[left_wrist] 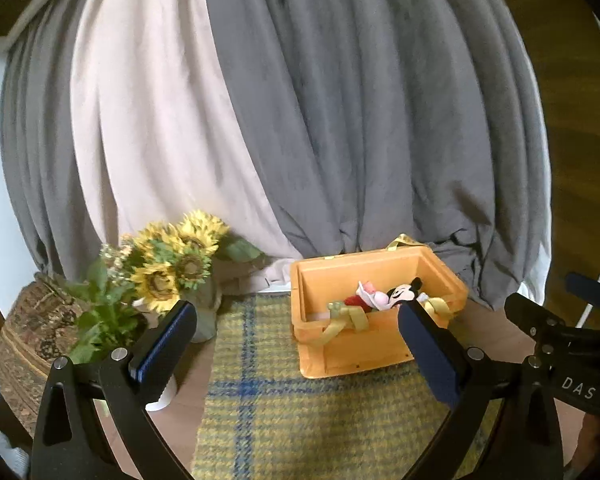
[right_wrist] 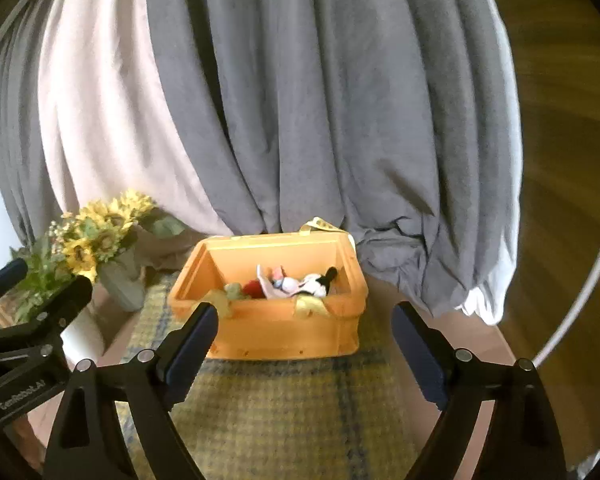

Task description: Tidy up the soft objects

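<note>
1. Inside the orange rectangular plastic bin (right_wrist: 284, 332), which stands on the yellow-and-blue plaid woven mat (left_wrist: 300, 408), lie the soft toys: a black-and-white mouse plush (left_wrist: 404, 293), a pink-and-white plush (left_wrist: 374, 297), a red soft piece (left_wrist: 354, 301) and a small green plush (right_wrist: 233, 291) at the near left corner.
2. Yellow fabric straps (left_wrist: 350, 322) hang over the bin's near wall.
3. Left gripper (left_wrist: 296, 344) is spread wide with nothing between its blue pads, hovering above the mat, short of the bin.
4. Right gripper (right_wrist: 304, 344) is likewise spread wide and empty, facing the bin's near wall from just short of it.
5. No soft toy shows on the mat or on the bare wooden desk (left_wrist: 188, 372) in either view, so gathering looks largely done.
6. What may remain, by my judgement, is tidying: tucking the straps in or settling the toys lower, since the mouse plush rises near the rim.
7. Beside the bin, the yellow sunflower bouquet in a grey-green vase (left_wrist: 172, 264) stands apart at the left; grey and pale-pink hanging drapes (left_wrist: 300, 120) close the back.
</note>
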`<state>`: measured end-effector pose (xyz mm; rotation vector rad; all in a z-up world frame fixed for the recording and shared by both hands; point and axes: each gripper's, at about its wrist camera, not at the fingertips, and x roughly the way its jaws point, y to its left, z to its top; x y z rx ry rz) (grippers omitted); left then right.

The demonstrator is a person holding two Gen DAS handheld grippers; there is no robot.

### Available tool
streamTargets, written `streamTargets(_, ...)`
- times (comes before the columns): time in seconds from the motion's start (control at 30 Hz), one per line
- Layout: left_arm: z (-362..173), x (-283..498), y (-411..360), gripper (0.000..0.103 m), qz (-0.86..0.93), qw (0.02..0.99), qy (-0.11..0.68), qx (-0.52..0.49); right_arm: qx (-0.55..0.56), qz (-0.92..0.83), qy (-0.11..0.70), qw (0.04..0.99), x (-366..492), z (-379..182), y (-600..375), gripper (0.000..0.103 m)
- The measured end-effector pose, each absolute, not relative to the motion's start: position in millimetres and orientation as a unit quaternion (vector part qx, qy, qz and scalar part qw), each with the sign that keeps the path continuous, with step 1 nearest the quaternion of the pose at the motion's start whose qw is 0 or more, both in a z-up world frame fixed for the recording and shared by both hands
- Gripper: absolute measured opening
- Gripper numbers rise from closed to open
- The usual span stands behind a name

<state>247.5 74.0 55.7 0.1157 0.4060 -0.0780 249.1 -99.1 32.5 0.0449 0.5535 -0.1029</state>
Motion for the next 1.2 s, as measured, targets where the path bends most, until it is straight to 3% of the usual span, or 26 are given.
streamTargets(0.47,65,130,76,0.103,-0.049,0.983,0.171,0.043,0.007,-0.086,0.200,0.976,122,55,-95,0.093)
streamTargets(1.2,57,-14,58,0.103,-0.040,0.985,0.159,0.058,0.013,-0.080,0.184,0.980,-18,66,-119,0.094)
